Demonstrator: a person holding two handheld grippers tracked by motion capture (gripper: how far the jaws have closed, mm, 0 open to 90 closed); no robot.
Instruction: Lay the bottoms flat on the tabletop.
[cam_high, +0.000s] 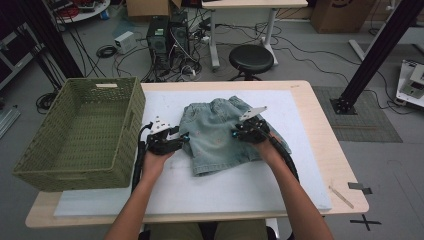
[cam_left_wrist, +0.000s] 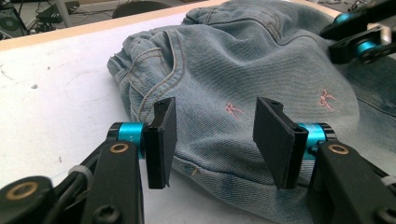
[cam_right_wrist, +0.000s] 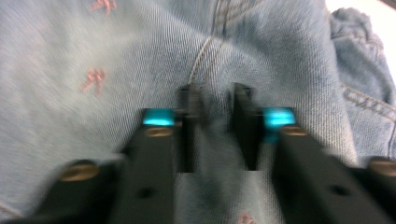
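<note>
Denim shorts lie crumpled on the white mat that covers the table, near the middle of the mat and slightly toward its far edge; pale blue, with small pink bow motifs. Left gripper rests at the shorts' left edge, jaws pointing right toward the cloth. In the left gripper view its jaws stand moderately apart, denim lying between and beyond them, the pads clear of the fabric as far as can be told. Right gripper sits on the right half of the shorts, tilted down into the cloth. In the right gripper view, which is blurred, its jaws are narrow with a ridge of denim along a seam pinched up between the pads. Green woven basket stands on the table's left edge, overhanging it, well apart from the shorts. Both forearms come in from the near edge of the table.
</note>
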